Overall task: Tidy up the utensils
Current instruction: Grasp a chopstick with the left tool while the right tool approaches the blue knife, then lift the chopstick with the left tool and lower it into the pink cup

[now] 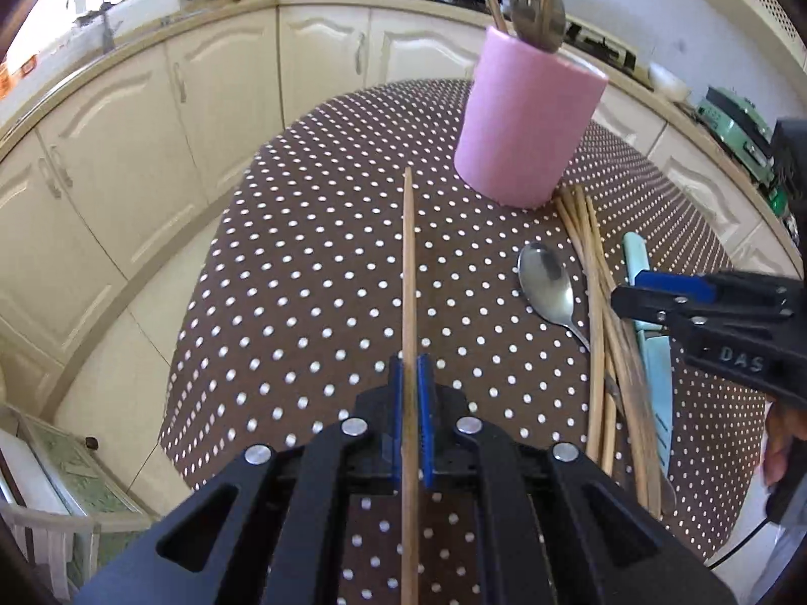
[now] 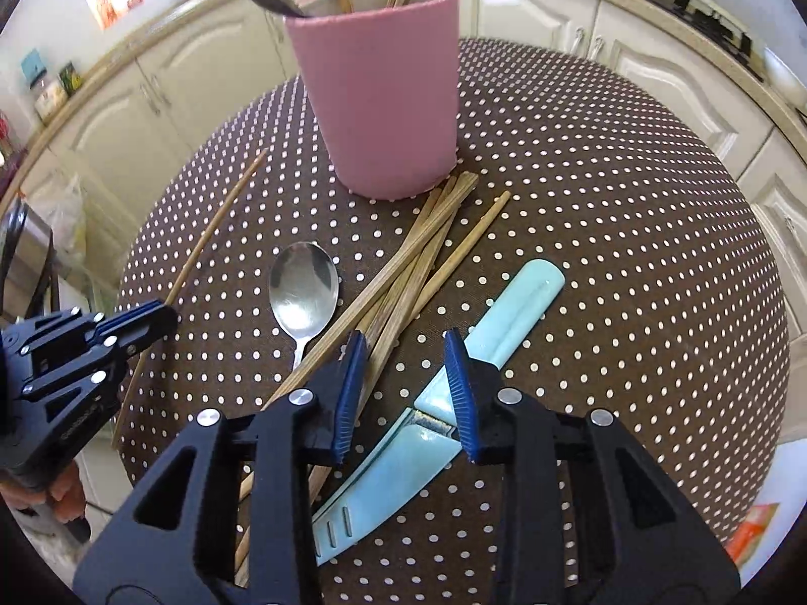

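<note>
My left gripper [image 1: 409, 368] is shut on a single wooden chopstick [image 1: 408, 262] that points toward the pink holder [image 1: 524, 121]. The holder has a spoon, a fork and chopsticks standing in it. In the right wrist view my right gripper [image 2: 403, 338] hangs open over a bundle of chopsticks [image 2: 403, 272] and a light-blue knife [image 2: 509, 317]. One finger is above the sticks and the other above the knife, and neither pad presses on anything. A steel spoon [image 2: 302, 292] lies left of the bundle. The left gripper [image 2: 161, 320] with its chopstick [image 2: 217, 232] shows at the left.
A round table with a brown polka-dot cloth [image 2: 630, 252] bears everything; its edge curves close on all sides. Cream kitchen cabinets [image 1: 151, 141] and a countertop ring the table. A person's hand [image 2: 63, 499] holds the left gripper's handle.
</note>
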{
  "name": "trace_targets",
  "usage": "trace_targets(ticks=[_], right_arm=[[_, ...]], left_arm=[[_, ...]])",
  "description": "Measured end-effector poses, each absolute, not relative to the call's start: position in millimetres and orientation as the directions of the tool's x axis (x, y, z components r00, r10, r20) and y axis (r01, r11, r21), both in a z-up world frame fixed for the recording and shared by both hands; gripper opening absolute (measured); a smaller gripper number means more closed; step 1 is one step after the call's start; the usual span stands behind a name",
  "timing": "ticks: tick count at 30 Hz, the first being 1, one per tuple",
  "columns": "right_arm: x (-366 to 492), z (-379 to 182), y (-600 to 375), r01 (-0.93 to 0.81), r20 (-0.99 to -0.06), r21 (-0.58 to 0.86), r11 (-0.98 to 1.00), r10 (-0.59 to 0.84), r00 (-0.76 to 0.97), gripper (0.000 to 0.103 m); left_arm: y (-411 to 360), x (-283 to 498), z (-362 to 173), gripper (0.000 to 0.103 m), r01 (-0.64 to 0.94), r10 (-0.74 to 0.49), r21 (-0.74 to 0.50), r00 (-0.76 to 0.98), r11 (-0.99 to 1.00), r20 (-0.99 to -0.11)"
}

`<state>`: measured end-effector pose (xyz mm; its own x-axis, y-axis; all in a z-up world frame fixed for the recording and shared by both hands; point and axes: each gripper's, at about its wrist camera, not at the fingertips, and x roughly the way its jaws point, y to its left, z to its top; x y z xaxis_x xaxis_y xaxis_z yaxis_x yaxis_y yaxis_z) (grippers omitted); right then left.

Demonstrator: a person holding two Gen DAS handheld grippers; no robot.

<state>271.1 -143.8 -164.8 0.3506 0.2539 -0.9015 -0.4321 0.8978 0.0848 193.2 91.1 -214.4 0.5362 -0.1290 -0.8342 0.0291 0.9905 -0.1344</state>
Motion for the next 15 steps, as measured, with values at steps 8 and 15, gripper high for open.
trace_targets(ticks=[8,15], right_arm=[[287.8,-163.8,-145.1,-0.443,-0.930,0.101,0.891,0.242,0.276,0.028],[300.3,-171.4,-125.3,-0.459,-0.957,0.046,0.887,0.171,0.234,0.025]], left_arm=[[102.9,223.0,-211.7,0.014,0.067,-0.159,-0.144,0.466,0.987,-0.870],[92.1,258.3,-212.9,0.019,0.097,-0.128,-0.095,0.435,0.991,-0.891]])
